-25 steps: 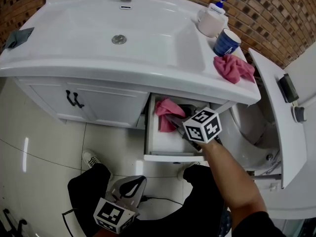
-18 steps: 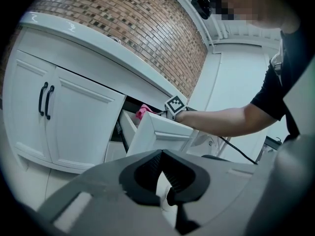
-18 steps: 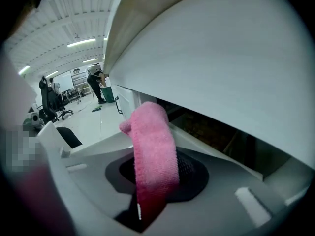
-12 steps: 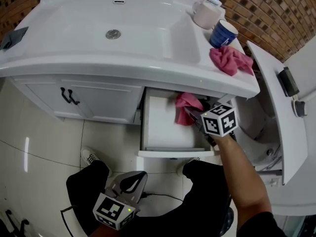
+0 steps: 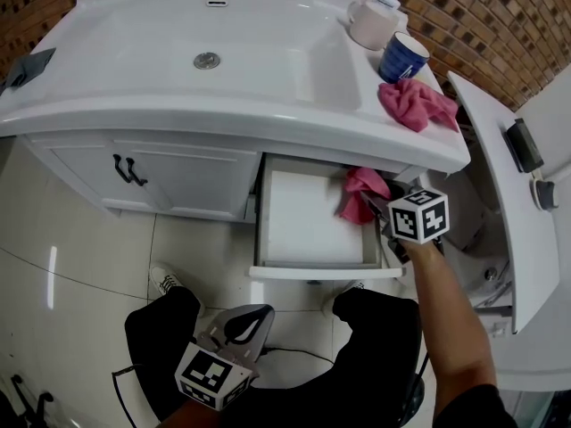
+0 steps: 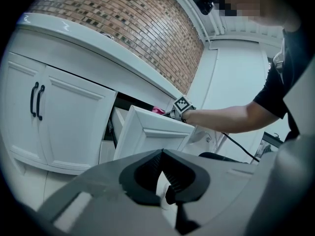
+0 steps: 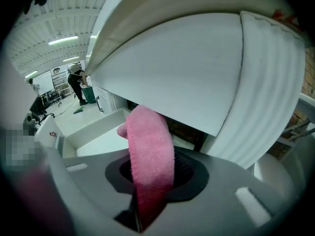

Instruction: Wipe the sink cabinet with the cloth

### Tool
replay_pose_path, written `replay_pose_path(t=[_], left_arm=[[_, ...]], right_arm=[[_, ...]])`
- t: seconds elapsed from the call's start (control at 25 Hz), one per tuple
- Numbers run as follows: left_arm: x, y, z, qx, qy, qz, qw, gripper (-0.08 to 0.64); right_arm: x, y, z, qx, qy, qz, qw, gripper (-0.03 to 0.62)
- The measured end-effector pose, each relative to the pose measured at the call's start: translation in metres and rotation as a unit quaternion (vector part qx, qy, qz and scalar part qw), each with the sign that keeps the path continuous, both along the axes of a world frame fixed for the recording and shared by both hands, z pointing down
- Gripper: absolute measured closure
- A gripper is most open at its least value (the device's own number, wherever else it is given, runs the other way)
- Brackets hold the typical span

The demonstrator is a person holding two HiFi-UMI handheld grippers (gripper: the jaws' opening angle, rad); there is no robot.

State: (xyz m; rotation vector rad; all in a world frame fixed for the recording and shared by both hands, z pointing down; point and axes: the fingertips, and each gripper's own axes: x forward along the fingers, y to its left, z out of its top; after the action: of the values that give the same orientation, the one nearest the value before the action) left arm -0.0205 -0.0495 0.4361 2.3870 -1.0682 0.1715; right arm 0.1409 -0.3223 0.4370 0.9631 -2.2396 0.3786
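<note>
A brick wall (image 5: 500, 25) backs the room, glossy pale tiles (image 5: 80, 266) cover the floor, strip lights (image 7: 64, 40) glow overhead.

Ahead of me, the white sink cabinet top (image 5: 107, 105) held a white soap bottle (image 5: 370, 27), blue cup (image 5: 403, 59) and, just nearer, a pink rag (image 5: 415, 105) at far right. A dark pad (image 5: 25, 66) lay at its left edge.

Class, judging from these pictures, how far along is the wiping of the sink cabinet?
Done: the drawer is pulled open; whether its bare white floor has been wiped cannot be told. In hand: the right gripper is shut on the pink cloth at the drawer's right side. Left: the cabinet doors and drawer front, none being touched; the left gripper is shut, empty, held low.
</note>
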Motion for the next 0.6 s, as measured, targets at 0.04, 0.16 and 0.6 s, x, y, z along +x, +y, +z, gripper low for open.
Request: replay_pose_path(t=[0.04,0.16,0.6], left_arm=[[0.0,0.0,0.0,0.0,-0.001,0.0,1.0,0.557],[0.0,0.0,0.003,-0.002,-0.004,-0.001,1.0,0.557],[-0.01,0.006,0.006,-0.007,-0.007,-0.006,0.9999,0.558]], right_arm=[[-0.003,0.002,-0.002,0.002,-0.001,-0.007,1.0,0.494],[-0.037,0.021,-0.018,0.007,-0.023,-0.087,0.996,0.494],[-0.17,0.138,-0.016,0.017,0.001,-0.407,0.913,0.494]])
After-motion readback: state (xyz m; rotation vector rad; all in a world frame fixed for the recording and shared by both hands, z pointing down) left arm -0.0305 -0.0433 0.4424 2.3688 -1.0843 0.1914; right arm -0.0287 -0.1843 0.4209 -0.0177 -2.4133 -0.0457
